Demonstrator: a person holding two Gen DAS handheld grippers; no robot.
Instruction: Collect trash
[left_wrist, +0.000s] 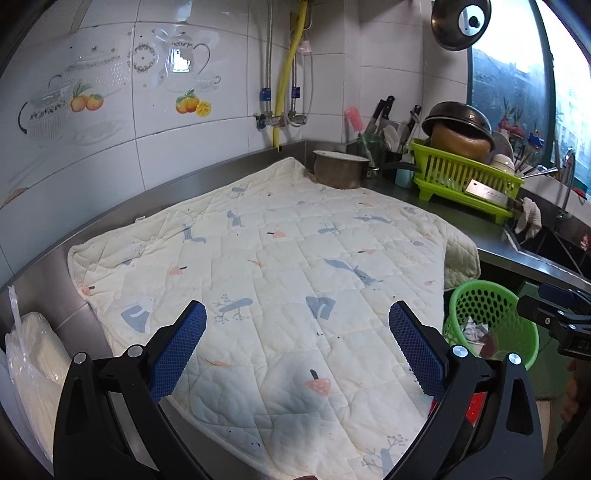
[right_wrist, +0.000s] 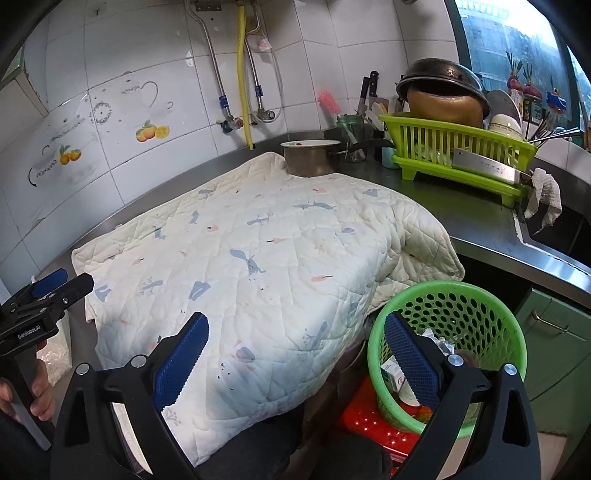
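Note:
A green perforated waste basket stands beside the counter's front right corner, holding crumpled paper and packaging. The same basket shows at the right of the left wrist view, with crumpled trash inside. A cream quilted cloth printed with small animals and mushrooms covers the counter; I see no loose trash on it. My left gripper is open above the cloth's near part, nothing between its blue pads. My right gripper is open, its right finger over the basket's rim, the left over the cloth.
A metal pot sits at the cloth's far corner. A green dish rack with a wok, bowls and a cleaver stands at the back right, a sink beyond it. A plastic bag lies at the left. A red stool sits under the basket.

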